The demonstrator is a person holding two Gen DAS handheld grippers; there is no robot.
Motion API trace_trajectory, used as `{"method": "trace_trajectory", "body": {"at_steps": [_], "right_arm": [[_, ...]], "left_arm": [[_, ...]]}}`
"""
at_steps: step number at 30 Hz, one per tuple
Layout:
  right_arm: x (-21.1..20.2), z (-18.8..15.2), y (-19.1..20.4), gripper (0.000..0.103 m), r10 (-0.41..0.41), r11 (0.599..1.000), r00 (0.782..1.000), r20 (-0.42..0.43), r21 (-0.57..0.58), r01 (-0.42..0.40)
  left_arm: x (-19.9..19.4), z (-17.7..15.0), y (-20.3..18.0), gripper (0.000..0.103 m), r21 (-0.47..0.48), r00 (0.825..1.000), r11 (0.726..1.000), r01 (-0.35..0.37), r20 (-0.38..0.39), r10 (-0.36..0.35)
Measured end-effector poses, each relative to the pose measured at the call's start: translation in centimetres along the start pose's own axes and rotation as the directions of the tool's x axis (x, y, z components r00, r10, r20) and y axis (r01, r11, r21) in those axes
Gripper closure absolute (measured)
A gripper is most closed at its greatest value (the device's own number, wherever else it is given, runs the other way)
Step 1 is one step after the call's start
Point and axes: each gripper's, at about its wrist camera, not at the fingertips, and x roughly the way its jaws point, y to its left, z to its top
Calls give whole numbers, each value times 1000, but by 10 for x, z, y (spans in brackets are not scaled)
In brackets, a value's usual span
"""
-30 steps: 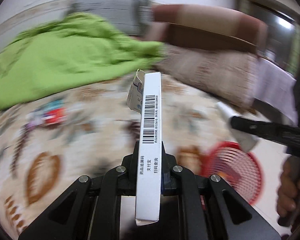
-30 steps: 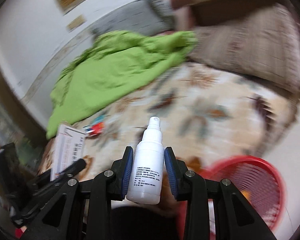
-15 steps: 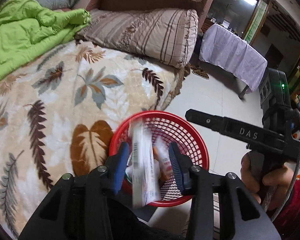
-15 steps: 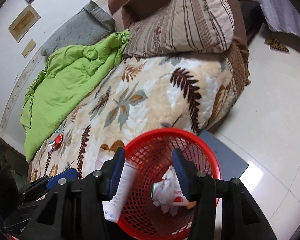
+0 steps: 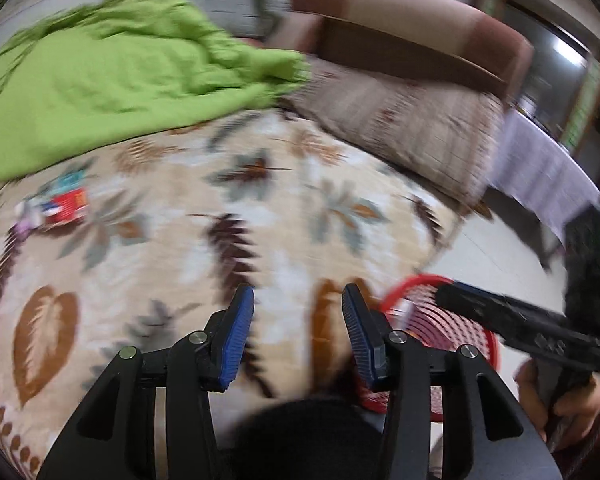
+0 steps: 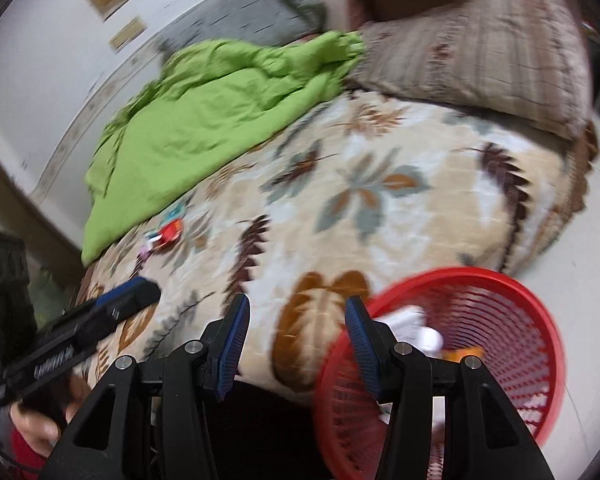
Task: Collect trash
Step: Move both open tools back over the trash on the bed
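Wrappers (image 5: 66, 209), red and blurred, lie on the bed (image 5: 260, 216) at middle left of both views, nearer the left gripper (image 5: 298, 334); both it and the right gripper (image 6: 296, 340) gape empty beside the basket (image 6: 540, 320).

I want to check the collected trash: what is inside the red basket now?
The red basket holds white crumpled pieces and something orange. The right gripper covers part of the inside, and blur hides details.
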Motion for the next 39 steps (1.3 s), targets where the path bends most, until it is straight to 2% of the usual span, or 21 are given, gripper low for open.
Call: {"method": "trace_trajectory", "body": {"at_steps": [5,9,12,15,18,22,24,25,27,33,36,39], "right_arm": [[30,8,47,49,62,993,997,-35,-95,-65],[61,19,83,49,125,980,988,-91,-145,-138],[87,29,114,49,154,965,979,-136,-190,-178],[120,41,154,49,181,942,965,-188,-250,-225],[151,53,191,49,198,919,953,-231,-294,-263],[214,73,250,49,220,884,929,-298,-343,-319],[244,80,274,49,221,871,921,-321,-359,-334],[259,83,286,49,219,864,918,-331,-371,-340],[289,88,306,49,208,858,916,-344,-385,-340],[375,98,353,49,136,840,917,-374,-448,-307],[404,98,365,49,84,823,920,-383,-494,-281],[426,93,371,49,27,810,915,-402,-529,-256]], "left_arm": [[-9,6,72,58,-156,994,983,-99,25,104],[-21,5,130,58,-256,973,944,-208,41,226],[-27,1,179,58,-349,955,898,-266,34,296],[-30,-2,232,58,-444,920,827,-347,12,392],[-24,-1,270,58,-479,886,774,-414,-15,464],[-11,-10,309,58,-502,855,725,-472,-60,515],[-8,-14,319,58,-521,870,725,-450,-74,487],[-8,-15,322,58,-521,868,724,-453,-72,491],[-10,-16,327,58,-517,852,710,-478,-77,517],[-12,-23,346,58,-565,852,673,-478,-110,513],[-16,-23,353,58,-576,843,658,-485,-106,528],[-21,-25,359,58,-590,841,647,-482,-106,530]]}}
